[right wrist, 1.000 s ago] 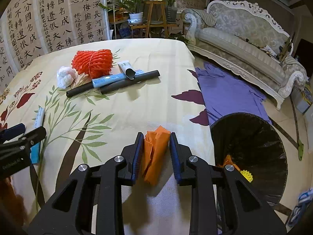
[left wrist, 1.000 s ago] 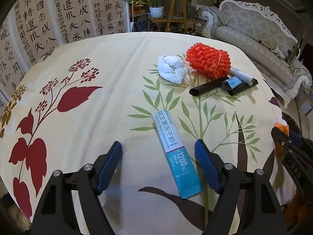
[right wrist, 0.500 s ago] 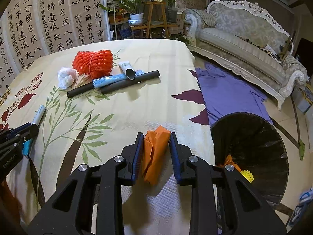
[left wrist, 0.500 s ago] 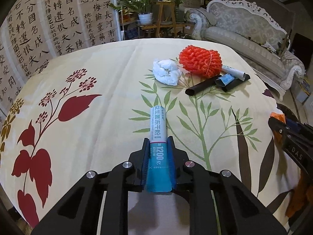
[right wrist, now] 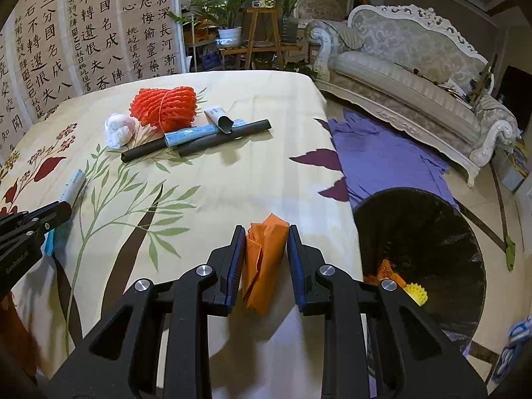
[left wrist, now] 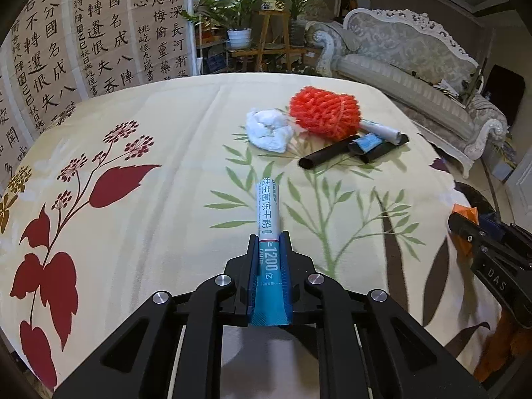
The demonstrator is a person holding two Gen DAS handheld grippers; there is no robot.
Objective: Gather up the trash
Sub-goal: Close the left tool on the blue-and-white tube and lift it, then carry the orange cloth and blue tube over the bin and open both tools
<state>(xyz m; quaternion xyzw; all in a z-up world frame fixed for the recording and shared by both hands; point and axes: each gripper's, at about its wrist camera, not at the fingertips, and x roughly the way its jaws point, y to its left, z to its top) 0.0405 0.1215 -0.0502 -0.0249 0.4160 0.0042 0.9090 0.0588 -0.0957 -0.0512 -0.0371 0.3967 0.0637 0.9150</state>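
My left gripper (left wrist: pixel 269 242) is shut on a blue-and-white sachet (left wrist: pixel 267 212) and holds it above the floral tablecloth (left wrist: pixel 149 153). My right gripper (right wrist: pixel 266 232) is shut on an orange crumpled wrapper (right wrist: pixel 264 259) near the table's right edge. A red foam net (left wrist: pixel 324 116), a white tissue wad (left wrist: pixel 269 129), black tubes (left wrist: pixel 329 154) and a white tube (left wrist: pixel 382 130) lie at the far side. A black-lined trash bin (right wrist: pixel 419 249) stands on the floor right of the table and holds orange and yellow scraps.
A purple cloth (right wrist: pixel 382 156) lies on the floor beyond the bin. An ornate sofa (right wrist: pixel 415 76) stands at the right, a plant stand (right wrist: pixel 262 30) at the back, a calligraphy screen (right wrist: pixel 83 33) at the left.
My left gripper closed on the sachet, turned it in line with the fingers and lifted it. My right gripper stayed shut on the orange wrapper, nearly still.
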